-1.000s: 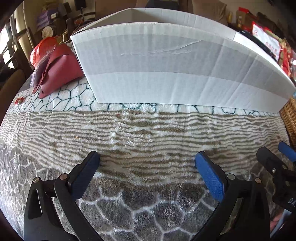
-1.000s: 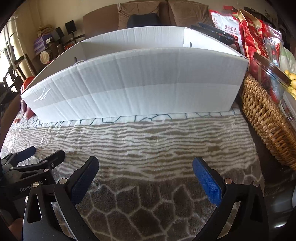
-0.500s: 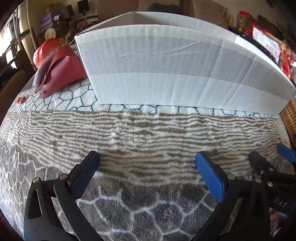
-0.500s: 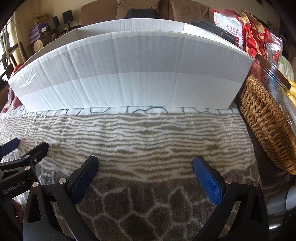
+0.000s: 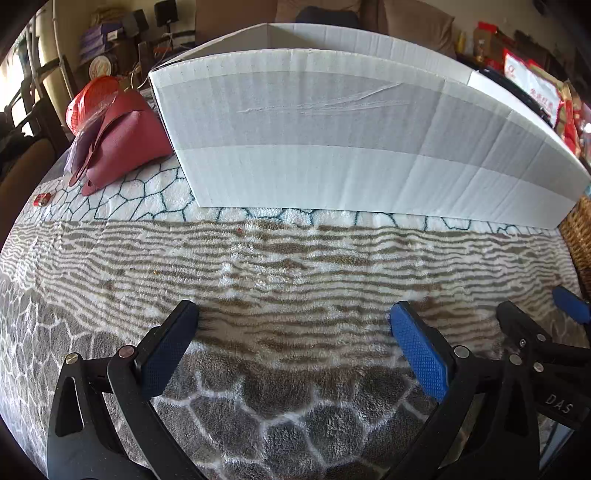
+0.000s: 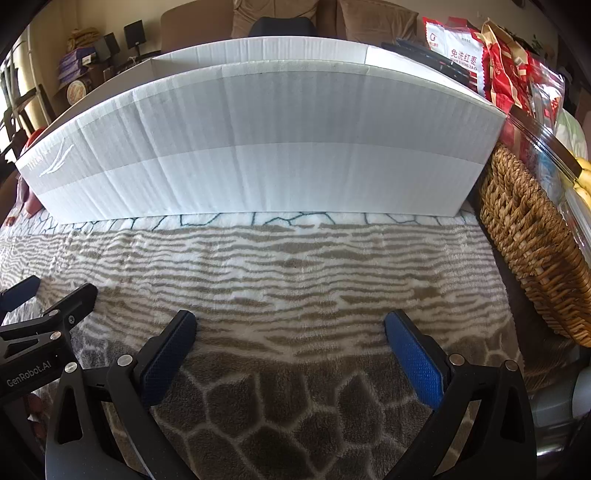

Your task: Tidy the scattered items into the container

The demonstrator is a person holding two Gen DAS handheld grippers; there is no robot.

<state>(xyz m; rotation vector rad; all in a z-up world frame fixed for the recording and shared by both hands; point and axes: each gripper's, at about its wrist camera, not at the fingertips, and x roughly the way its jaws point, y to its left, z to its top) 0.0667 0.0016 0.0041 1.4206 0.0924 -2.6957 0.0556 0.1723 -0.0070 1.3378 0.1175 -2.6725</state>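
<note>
Blanket (image 6: 295, 266): fuzzy, grey-brown wavy stripes and a cobble pattern, covering the surface.
Wicker basket (image 6: 532, 236): at the right, its near side resting on the blanket.
Snack packets (image 6: 480, 62): red and white, stacked behind the basket.
Bananas (image 6: 581, 177): yellow, at the right edge.
Sofa cushions (image 6: 369, 18): brown, in the background.

A patterned blanket (image 5: 295, 266) is covering the surface. A white box (image 5: 351, 147) is sitting on it at upper centre, a maroon pouch (image 5: 122, 144) is lying upper left, and a wicker basket (image 6: 535, 240) is resting at right.
</note>
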